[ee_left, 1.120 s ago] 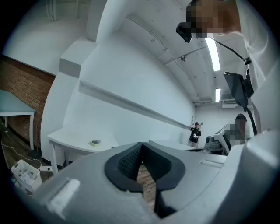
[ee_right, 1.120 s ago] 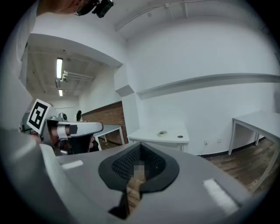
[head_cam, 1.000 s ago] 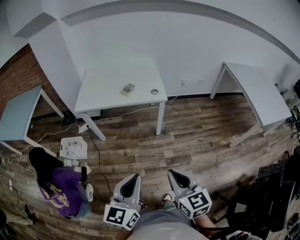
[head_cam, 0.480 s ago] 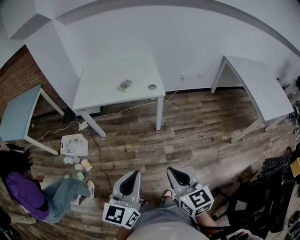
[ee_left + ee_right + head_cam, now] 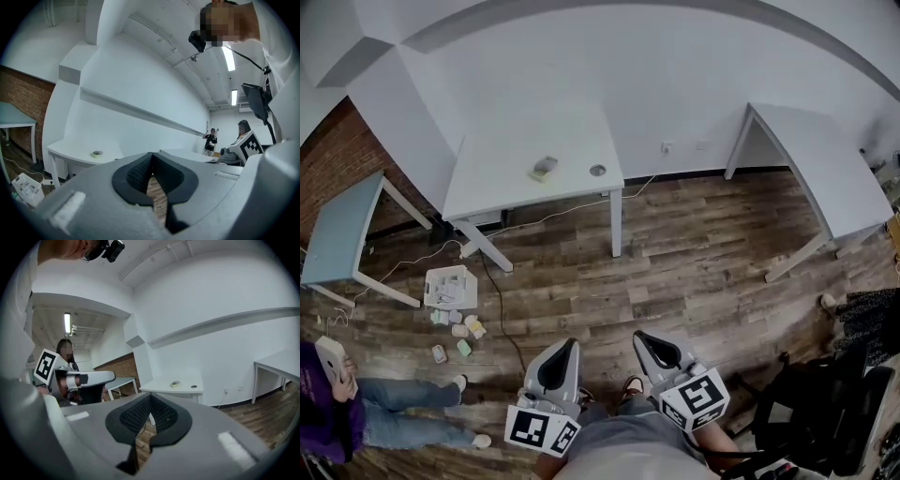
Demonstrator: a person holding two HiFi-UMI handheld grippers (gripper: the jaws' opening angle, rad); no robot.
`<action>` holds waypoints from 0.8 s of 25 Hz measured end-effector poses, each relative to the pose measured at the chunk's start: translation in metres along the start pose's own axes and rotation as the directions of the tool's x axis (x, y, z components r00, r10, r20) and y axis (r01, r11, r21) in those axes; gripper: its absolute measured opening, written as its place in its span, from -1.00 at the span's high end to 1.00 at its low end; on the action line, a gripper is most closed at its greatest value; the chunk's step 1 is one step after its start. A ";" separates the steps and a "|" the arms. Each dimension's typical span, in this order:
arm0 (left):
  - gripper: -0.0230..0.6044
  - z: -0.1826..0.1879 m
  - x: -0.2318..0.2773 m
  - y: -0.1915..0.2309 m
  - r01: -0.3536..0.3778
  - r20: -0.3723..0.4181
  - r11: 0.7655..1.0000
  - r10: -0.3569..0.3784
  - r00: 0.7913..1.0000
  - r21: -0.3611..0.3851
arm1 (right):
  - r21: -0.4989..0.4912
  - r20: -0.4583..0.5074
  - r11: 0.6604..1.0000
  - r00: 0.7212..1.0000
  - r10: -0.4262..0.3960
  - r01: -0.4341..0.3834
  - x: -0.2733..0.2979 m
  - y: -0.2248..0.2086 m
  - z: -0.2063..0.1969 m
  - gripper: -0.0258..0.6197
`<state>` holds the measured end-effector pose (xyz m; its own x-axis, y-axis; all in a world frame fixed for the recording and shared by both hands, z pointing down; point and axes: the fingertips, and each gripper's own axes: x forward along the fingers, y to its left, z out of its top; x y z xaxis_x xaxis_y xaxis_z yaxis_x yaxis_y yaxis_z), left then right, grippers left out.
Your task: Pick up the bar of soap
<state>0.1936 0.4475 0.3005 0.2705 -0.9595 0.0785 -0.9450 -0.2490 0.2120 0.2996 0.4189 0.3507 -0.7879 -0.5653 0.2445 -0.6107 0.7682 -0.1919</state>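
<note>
Seated person (image 5: 356, 412) slid to left edge, left claw (image 5: 565, 347), right claw (image 5: 641, 339) closed empty, soap (image 5: 544, 168) on table (image 5: 502, 183) across floor (image 5: 694, 272)

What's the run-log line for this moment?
stage: pre-grasp | left gripper: shut, empty | right gripper: shut, empty | soap bar: on white table, far from both grippers

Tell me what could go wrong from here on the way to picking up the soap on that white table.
1. The soap lies far off on the white table, and a dark cable crosses the floor in between: probably a trip hazard while walking over.
2. The left gripper and the right gripper are both shut and empty; arriving that way would likely shove the soap rather than grip it.
</note>
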 end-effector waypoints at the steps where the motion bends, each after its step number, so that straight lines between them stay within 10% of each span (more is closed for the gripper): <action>1: 0.93 0.000 0.003 -0.003 -0.004 0.002 1.000 0.004 1.000 0.002 | -0.004 0.003 1.000 1.000 0.004 -0.004 -0.002 -0.004 0.001 0.91; 20: 0.93 0.001 0.040 -0.007 -0.027 0.008 1.000 0.027 1.000 0.011 | 0.002 -0.001 0.999 0.999 0.037 -0.037 0.013 -0.037 0.004 0.91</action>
<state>0.2104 0.4108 0.3009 0.2430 -0.9671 0.0760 -0.9540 -0.2240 0.1991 0.3118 0.3819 0.3575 -0.8097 -0.5362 0.2385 -0.5815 0.7879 -0.2027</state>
